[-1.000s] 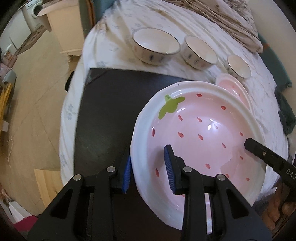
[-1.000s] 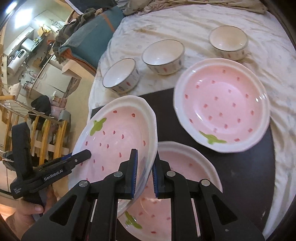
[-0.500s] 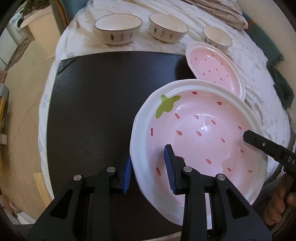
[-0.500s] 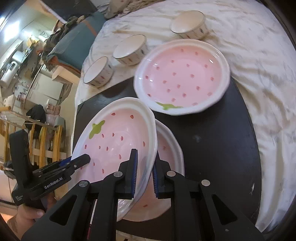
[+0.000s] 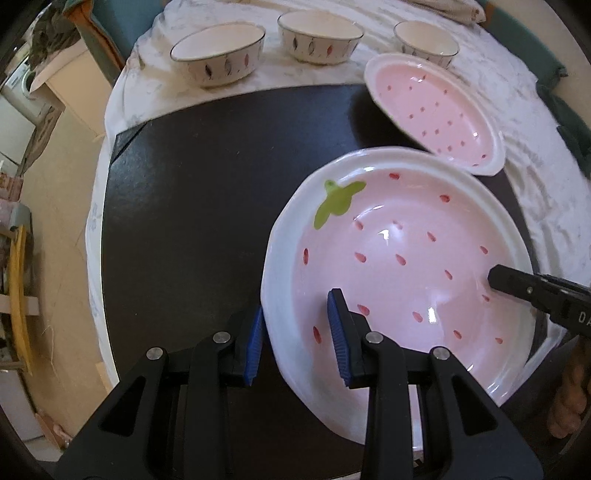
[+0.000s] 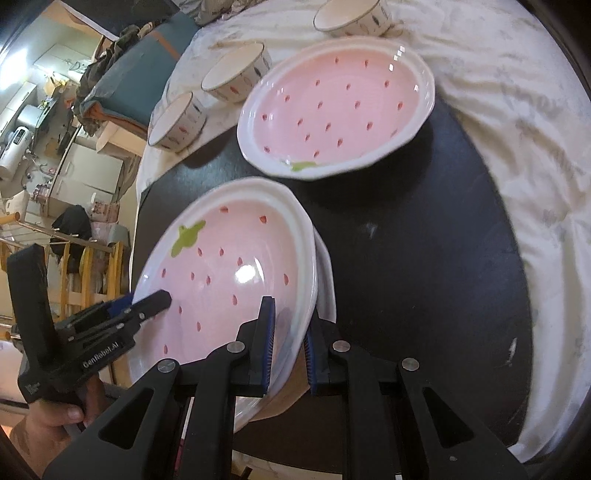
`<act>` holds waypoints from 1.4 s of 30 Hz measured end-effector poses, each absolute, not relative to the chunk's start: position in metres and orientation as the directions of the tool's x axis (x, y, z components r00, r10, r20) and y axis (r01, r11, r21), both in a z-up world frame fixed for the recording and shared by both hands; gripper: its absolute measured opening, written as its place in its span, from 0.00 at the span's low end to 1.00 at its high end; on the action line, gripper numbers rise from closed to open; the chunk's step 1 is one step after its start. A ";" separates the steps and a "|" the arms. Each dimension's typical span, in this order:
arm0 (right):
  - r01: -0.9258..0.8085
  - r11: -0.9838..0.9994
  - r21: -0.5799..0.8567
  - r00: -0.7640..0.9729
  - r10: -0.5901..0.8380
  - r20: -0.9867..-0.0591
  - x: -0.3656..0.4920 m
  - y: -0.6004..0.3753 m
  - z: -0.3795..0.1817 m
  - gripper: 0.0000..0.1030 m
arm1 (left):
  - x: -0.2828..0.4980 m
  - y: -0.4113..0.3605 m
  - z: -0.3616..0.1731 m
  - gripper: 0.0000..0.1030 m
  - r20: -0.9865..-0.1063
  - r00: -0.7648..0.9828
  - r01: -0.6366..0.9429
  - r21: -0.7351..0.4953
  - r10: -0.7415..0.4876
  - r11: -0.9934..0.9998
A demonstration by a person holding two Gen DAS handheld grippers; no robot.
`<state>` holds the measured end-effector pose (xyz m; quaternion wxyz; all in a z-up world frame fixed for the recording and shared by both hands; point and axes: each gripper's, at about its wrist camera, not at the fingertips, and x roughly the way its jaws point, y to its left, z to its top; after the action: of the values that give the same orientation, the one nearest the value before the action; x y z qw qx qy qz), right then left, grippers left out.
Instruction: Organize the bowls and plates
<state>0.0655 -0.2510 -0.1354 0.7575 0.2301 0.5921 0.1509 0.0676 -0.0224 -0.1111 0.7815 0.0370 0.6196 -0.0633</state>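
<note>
A pink strawberry plate (image 5: 399,266) with a white rim is held by both grippers, directly over a second like plate (image 6: 327,273) on the black mat; only that plate's rim shows. My left gripper (image 5: 297,338) is shut on the held plate's near-left rim. My right gripper (image 6: 290,345) is shut on its right rim and also shows in the left wrist view (image 5: 517,284). A third strawberry plate (image 5: 436,110) (image 6: 336,107) lies at the mat's far edge. Three white patterned bowls (image 5: 218,53) (image 5: 319,35) (image 5: 424,42) stand in a row behind.
The black mat (image 5: 192,206) covers a round table with a white floral cloth (image 6: 517,110). The table edge drops to the floor on the left (image 5: 55,206). A teal cushion (image 6: 125,88) and furniture lie beyond the bowls.
Both grippers have carried the held plate down and over the second plate on the mat, which is now almost covered. The far plate and bowls have not moved.
</note>
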 end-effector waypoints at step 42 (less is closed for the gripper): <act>0.128 0.828 0.546 0.214 0.515 -0.830 0.054 -0.275 -0.134 0.18 | 0.079 -0.034 -0.119 0.29 -0.981 0.192 0.193 0.027 -0.011 0.981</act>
<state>0.0540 -0.2747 -0.1342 0.7336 0.2622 0.6130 0.1317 0.0791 -0.0335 -0.1193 0.7688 0.0718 0.6320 -0.0662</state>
